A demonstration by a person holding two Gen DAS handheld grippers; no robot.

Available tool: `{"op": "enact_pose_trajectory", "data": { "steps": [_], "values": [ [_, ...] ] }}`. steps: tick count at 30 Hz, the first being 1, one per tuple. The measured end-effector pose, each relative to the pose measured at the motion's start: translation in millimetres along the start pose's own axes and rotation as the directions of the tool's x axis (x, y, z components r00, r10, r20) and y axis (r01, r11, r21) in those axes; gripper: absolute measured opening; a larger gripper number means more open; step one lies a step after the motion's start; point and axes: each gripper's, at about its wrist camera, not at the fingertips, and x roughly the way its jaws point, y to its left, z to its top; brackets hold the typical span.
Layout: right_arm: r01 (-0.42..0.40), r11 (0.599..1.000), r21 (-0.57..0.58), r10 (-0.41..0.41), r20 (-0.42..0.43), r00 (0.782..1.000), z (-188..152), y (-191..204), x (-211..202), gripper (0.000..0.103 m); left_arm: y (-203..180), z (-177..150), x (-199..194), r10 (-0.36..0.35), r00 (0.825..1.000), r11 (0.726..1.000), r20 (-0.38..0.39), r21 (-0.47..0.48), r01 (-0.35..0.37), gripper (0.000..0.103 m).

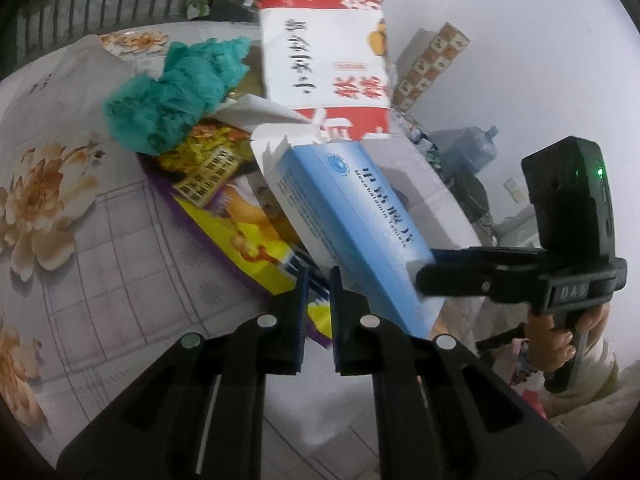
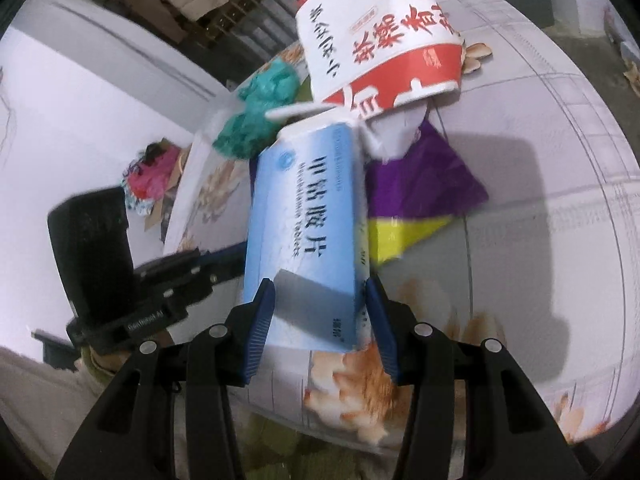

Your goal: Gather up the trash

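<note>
A floral-print tablecloth covered the table beside white walls. The right gripper clamped a light-blue cardboard box; the left gripper pinched a yellow-and-purple plastic wrapper.

Black tongs — ribbed blue pads, silver screws; pale sleeve.

Purple-and-yellow wrapper: partly buried under the blue box, ahead of the left gripper.
Red-and-white carton: top cut off by the picture's edge.
Bundle beyond the table edge: blurred, perhaps crumpled bags.
</note>
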Motion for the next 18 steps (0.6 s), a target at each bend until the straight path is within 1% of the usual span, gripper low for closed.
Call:
{"op": "enact_pose_trajectory", "data": {
  "steps": [3,6,8,10,12,13,14,16,18],
  "values": [
    [0.011,1.0,0.021,-0.011,-0.008,1.0,-14,-7,-10,0.047,-10,-6,4,-0.034,0.999,0.999,-0.012,0.027,0.034,0.007],
    [0.031,0.997,0.07,-0.032,0.013,0.999,-28,-18,-25,0.047,-17,-9,12,-0.068,0.997,0.997,-0.021,0.042,0.069,0.007],
    [0.041,0.993,0.11,-0.046,0.05,0.998,-33,-26,-36,0.047,-23,-7,21,-0.094,0.996,0.994,-0.01,0.052,0.095,0.007],
    [0.047,0.987,0.152,-0.061,0.089,0.994,-34,-31,-43,0.047,-26,-3,28,-0.105,0.995,0.993,0.0,0.047,0.105,0.007],
    [0.085,0.982,0.171,-0.107,0.127,0.986,-34,-33,-52,0.047,-31,0,28,-0.108,0.994,0.993,0.015,0.047,0.107,0.007],
    [0.103,0.98,0.172,-0.129,0.146,0.981,-31,-33,-57,0.049,-33,1,24,-0.107,0.994,0.993,0.028,0.054,0.105,0.007],
    [0.112,0.979,0.17,-0.14,0.16,0.977,-29,-31,-58,0.056,-34,4,20,-0.099,0.994,0.993,0.043,0.063,0.097,0.007],
    [0.122,0.98,0.159,-0.151,0.183,0.971,-25,-25,-59,0.066,-31,4,9,-0.07,0.995,0.996,0.067,0.069,0.065,0.007],
    [0.158,0.98,0.124,-0.179,0.185,0.966,-19,-12,-50,0.07,-24,6,-1,-0.039,0.995,0.998,0.093,0.061,0.033,0.007]
  ]
}}
